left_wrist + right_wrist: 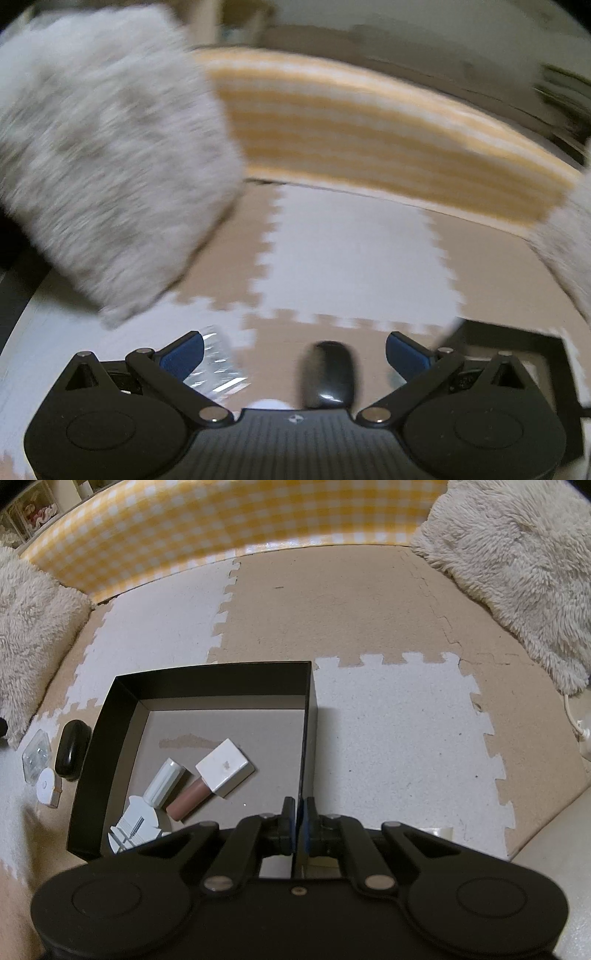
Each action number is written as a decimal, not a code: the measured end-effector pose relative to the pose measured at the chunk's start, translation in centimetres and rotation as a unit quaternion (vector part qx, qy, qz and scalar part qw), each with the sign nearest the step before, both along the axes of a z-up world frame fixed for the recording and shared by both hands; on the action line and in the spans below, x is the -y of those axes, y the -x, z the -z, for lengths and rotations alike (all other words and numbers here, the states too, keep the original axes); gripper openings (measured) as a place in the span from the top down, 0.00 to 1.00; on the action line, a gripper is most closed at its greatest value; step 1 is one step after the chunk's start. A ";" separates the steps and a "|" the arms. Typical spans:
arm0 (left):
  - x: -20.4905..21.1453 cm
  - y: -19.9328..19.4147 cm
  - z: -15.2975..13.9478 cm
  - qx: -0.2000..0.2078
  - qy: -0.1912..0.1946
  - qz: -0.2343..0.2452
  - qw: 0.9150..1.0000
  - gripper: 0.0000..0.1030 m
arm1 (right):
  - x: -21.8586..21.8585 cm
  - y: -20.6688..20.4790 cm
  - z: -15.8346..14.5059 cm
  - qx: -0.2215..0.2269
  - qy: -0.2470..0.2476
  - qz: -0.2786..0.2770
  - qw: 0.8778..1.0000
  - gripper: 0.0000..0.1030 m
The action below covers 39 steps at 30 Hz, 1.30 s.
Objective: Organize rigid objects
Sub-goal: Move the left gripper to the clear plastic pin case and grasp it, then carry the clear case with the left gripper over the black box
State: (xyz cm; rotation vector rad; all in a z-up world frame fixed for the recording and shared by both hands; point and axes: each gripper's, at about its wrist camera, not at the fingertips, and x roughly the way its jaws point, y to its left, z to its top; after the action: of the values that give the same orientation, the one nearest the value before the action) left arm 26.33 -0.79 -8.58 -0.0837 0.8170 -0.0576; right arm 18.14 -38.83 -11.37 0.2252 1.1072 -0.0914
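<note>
In the right wrist view, a black open box (pixel 122 716) stands on the foam mat. It holds a pink lip gloss with a white square cap (pixel 225 768), a white ribbed tube (pixel 164 782) and a white comb-like piece (pixel 135 823). My right gripper (pixel 299 812) is shut on the box's right wall. Left of the box lie a black oval case (pixel 72 749), a small white round object (pixel 48 786) and a clear plastic pack (pixel 35 757). The blurred left wrist view shows my left gripper (pixel 295 354) open above the black oval case (pixel 327 373), with the clear pack (pixel 214 362) by its left finger.
A yellow-checked padded wall (pixel 229 520) borders the mat at the back. Fluffy grey cushions lie at the left (pixel 29 635) and right (pixel 517 565). A white cable (pixel 576 723) lies at the right edge. A corner of the black box (pixel 517 343) shows right of the left gripper.
</note>
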 end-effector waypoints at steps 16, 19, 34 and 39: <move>-7.3 -3.2 7.7 -0.090 0.110 -0.166 0.976 0.05 | -0.3 -0.1 0.0 -0.003 0.008 -0.004 1.000 0.96; -7.4 -3.6 8.1 -0.083 0.129 -0.161 0.975 0.08 | -0.3 -0.1 0.0 -0.003 0.010 -0.005 1.000 0.96; -4.5 -5.4 8.9 -0.085 -0.010 -0.092 0.992 0.18 | -0.7 -0.3 0.1 -0.006 0.018 -0.009 1.000 0.96; -4.2 -5.2 9.0 -0.088 -0.030 -0.085 0.992 0.25 | -0.8 -0.3 0.1 -0.006 0.020 -0.011 1.000 0.96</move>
State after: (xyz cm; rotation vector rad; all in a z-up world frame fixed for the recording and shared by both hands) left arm 31.58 3.45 -17.55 -0.1024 0.9842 0.1366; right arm 18.42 -38.07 -11.47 0.1768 1.1184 -0.0962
